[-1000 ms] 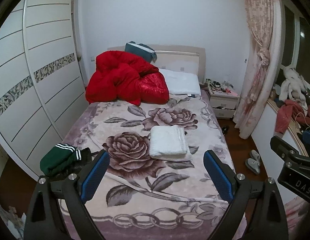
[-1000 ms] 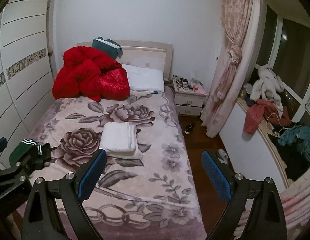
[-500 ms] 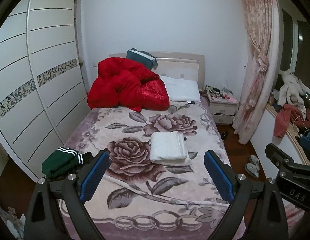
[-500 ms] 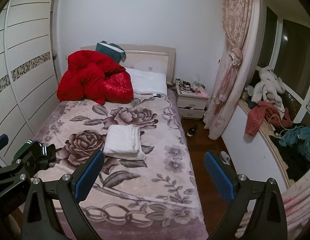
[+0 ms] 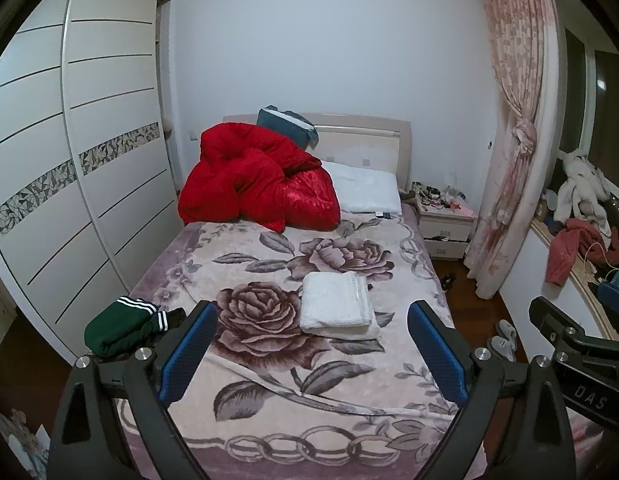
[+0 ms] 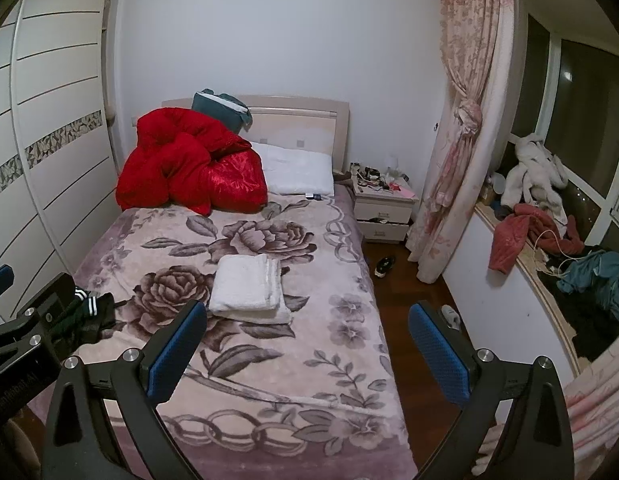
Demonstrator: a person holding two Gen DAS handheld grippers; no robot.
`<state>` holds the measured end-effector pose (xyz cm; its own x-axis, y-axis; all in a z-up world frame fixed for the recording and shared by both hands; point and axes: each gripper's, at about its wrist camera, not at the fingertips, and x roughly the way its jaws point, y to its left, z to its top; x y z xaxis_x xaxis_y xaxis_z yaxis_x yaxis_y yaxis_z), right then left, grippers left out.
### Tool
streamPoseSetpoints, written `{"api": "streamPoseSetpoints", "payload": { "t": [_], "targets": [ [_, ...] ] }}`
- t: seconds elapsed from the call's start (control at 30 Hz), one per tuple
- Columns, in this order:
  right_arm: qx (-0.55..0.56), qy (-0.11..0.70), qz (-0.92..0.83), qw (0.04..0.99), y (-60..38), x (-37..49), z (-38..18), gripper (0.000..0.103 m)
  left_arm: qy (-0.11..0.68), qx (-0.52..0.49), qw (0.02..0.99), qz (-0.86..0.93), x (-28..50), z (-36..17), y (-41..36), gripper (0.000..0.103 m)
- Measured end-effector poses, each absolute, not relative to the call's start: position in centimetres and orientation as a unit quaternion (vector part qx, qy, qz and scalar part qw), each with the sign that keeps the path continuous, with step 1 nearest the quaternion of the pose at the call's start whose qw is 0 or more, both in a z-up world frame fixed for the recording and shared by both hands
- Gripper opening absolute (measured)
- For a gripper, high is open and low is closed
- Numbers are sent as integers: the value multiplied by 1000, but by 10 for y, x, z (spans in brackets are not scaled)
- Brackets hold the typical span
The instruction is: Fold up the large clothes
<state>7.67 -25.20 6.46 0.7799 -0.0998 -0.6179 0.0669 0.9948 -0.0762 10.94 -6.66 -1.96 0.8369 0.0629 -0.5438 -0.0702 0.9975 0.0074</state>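
Folded white garment (image 5: 335,306) lies on bed (image 5: 269,420); left gripper (image 5: 313,350) and right gripper (image 6: 305,350) hover level, spread, empty.

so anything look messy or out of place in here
Yes. The nightstand's lower drawer hangs open and crooked. Clothes lie heaped on the window ledge, and a red quilt is bunched at the bed's head. The white folded garment looks neat.

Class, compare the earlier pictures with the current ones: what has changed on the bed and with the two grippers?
Both grippers, left gripper and right gripper, drew back and up from the bed; nothing was grasped or released. Both stay open and empty. The white folded garment, green garment and red quilt lie unmoved.
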Motion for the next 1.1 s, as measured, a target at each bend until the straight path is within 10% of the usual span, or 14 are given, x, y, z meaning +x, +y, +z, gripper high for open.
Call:
{"api": "streamPoseSetpoints", "payload": {
  "t": [1.1],
  "targets": [
    [-14, 326, -48, 944, -242, 69, 71, 102, 277, -7, 960, 31, 105, -10, -65, 97]
  ]
}}
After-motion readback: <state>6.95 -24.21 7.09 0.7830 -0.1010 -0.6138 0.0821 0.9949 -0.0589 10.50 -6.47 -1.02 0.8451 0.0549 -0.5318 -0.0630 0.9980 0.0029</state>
